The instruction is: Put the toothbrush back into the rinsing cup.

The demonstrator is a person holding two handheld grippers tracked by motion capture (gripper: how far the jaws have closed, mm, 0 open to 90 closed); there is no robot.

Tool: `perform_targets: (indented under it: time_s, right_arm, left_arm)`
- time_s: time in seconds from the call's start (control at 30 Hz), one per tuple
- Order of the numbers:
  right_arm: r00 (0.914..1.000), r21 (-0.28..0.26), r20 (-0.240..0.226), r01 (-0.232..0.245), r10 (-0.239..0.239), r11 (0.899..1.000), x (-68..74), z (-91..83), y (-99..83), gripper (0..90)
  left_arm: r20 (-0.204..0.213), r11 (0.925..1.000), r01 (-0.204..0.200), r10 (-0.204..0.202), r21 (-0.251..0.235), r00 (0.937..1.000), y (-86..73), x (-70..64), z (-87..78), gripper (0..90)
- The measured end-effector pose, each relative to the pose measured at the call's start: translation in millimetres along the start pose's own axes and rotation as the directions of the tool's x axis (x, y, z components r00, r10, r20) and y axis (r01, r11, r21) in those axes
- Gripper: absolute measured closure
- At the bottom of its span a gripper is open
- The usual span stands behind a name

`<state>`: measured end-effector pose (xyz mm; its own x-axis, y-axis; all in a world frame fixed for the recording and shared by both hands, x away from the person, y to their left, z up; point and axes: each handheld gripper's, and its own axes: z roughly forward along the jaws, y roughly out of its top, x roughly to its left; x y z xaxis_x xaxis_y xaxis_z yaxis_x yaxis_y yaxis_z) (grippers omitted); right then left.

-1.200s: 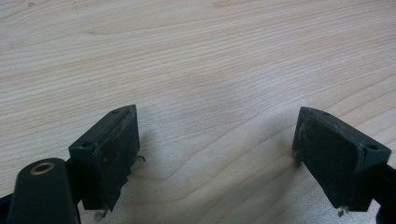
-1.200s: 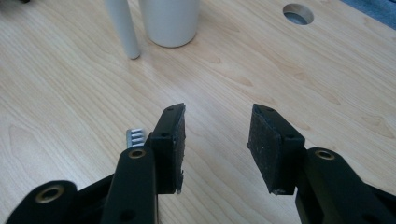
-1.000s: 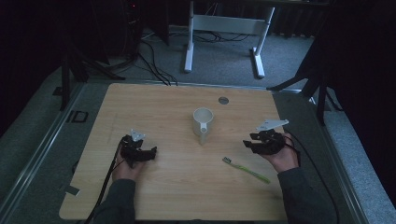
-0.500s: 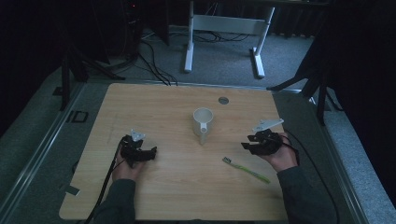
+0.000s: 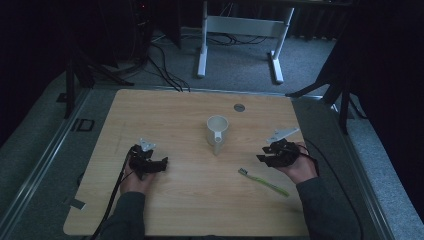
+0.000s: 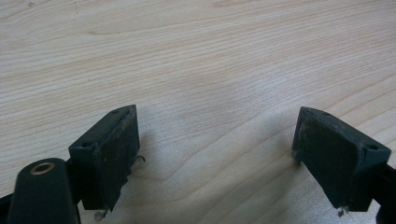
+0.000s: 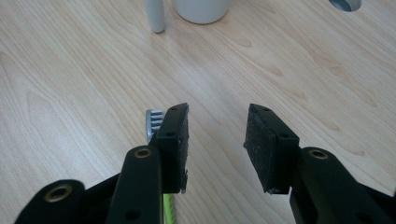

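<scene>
A white mug (image 5: 217,130) stands near the middle of the wooden table (image 5: 180,115), its handle toward me; its base (image 7: 201,9) shows at the top of the right gripper view. A green toothbrush (image 5: 262,180) lies flat to the mug's right front, its bristle head (image 7: 153,122) peeking out behind my right gripper's left jaw. My right gripper (image 5: 266,158) hovers just right of the brush, open and empty (image 7: 217,144). At the table's left front my left gripper (image 5: 161,165) rests low, open over bare wood (image 6: 215,158).
A round grey cable grommet (image 5: 239,107) sits in the tabletop behind the mug, seen too as a grommet (image 7: 344,3) at the top right. A white desk frame (image 5: 240,30) and cables lie on the floor beyond. Cables trail from both grippers off the front edge.
My right gripper has shifted slightly left and down toward the toothbrush. The left gripper, mug and brush have stayed put.
</scene>
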<state>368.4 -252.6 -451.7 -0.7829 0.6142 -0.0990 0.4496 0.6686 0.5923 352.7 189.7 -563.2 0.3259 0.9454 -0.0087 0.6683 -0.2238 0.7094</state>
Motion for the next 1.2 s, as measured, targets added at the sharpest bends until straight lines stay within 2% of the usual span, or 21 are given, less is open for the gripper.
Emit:
perform_targets:
  time_s: [0.93, 1.2]
  right_arm:
    - [0.9984, 0.071, -0.04, 0.042, -0.039, 0.997, 8.7, 7.2, 3.0, 60.7]
    - [0.9966, 0.093, -0.057, 0.064, -0.059, 0.994, 9.2, 7.3, 10.6, 60.5]
  left_arm:
    - [0.0, 1.0, 0.0, 0.0, 0.0, 1.0, 0.0, 0.0, 0.0, 15.2]
    - [0.0, 1.0, 0.0, 0.0, 0.0, 1.0, 0.1, 0.0, 0.1, 15.2]
